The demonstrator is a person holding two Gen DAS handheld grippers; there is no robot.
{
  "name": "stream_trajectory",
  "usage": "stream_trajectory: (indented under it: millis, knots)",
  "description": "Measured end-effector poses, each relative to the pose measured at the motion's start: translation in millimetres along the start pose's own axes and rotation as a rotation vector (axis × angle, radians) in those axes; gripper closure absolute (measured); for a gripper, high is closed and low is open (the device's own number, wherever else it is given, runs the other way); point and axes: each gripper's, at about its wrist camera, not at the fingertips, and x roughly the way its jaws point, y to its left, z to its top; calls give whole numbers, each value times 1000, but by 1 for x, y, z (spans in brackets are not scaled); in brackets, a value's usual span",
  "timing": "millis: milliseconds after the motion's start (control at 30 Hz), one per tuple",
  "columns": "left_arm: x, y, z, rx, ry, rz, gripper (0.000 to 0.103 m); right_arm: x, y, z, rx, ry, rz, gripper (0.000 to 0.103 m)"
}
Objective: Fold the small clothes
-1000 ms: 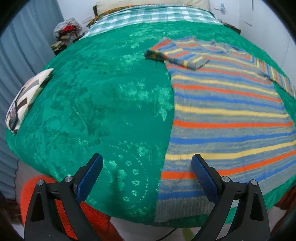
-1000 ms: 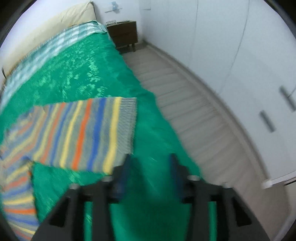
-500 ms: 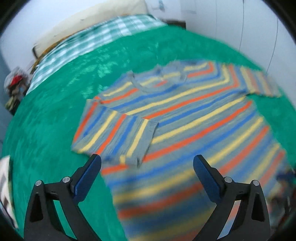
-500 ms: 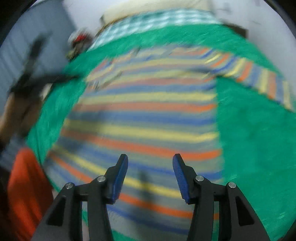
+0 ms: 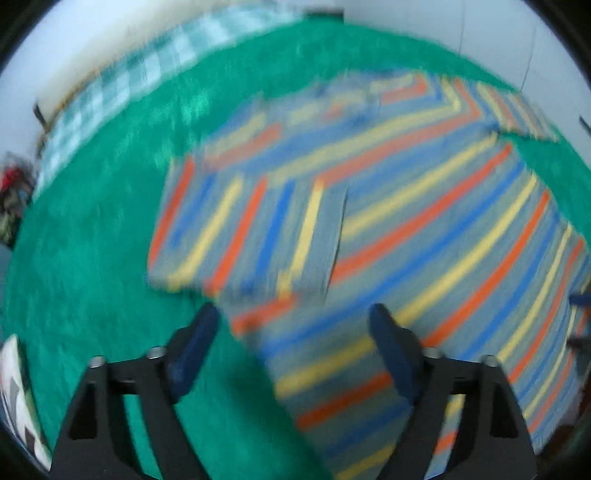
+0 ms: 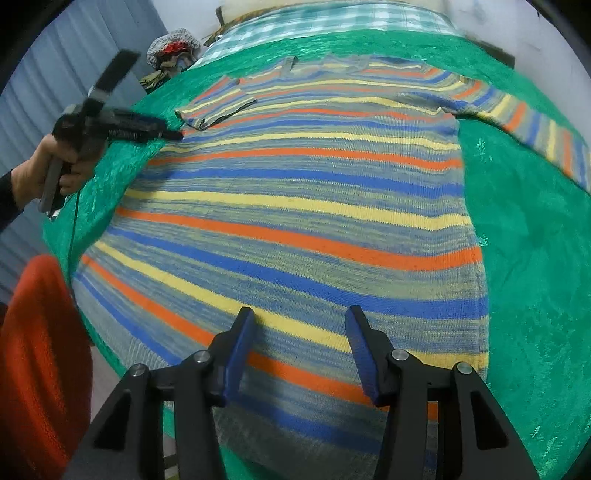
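A striped knit sweater (image 6: 295, 206) in grey, blue, yellow and orange lies flat on a green bedspread (image 6: 535, 258). Its left sleeve (image 5: 243, 236) is folded in over the body; the right sleeve (image 6: 535, 129) stretches out to the side. My left gripper (image 5: 291, 317) hovers just below the folded sleeve, at the sweater's left edge, its jaws closing with nothing pressed between them. In the right wrist view the left gripper (image 6: 162, 129) sits at the far left, held by a hand. My right gripper (image 6: 299, 325) stands half open above the sweater's lower hem, empty.
A checked blanket (image 6: 332, 22) and a pillow lie at the head of the bed. A stuffed toy (image 6: 173, 48) sits beyond the bed's left side. An orange garment (image 6: 40, 350) shows at lower left. A patterned cushion (image 5: 14, 391) lies on the bedspread's left edge.
Both grippers swung over the sweater: the left from the hem to the folded sleeve, the right from the outstretched sleeve to the hem. The left jaws narrowed slightly.
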Motion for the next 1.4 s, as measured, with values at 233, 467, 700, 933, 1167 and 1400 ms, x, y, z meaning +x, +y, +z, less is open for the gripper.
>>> stream_trajectory:
  millis: [233,467,700,933,1167,1400]
  knots:
    - [61,-6,6,-21,117,-32,34,5,4,1,21,-7,-12,50]
    - [-1,122,-14,-643,-45,-44,99,2,4,-1,19,-8,-16,49]
    - [-1,248,-110,-1159,-21,132,100,2,5,-2,14,-11,-24,47]
    - [7,239,-133,-1163,36,184,102,5,8,-1,3,-10,-42,44]
    - [0,243,-146,-1138,-6,77,49,6,8,-1,-7,-12,-50,43]
    - [28,225,-145,-1089,87,61,100,8,11,-1,-20,-13,-60,40]
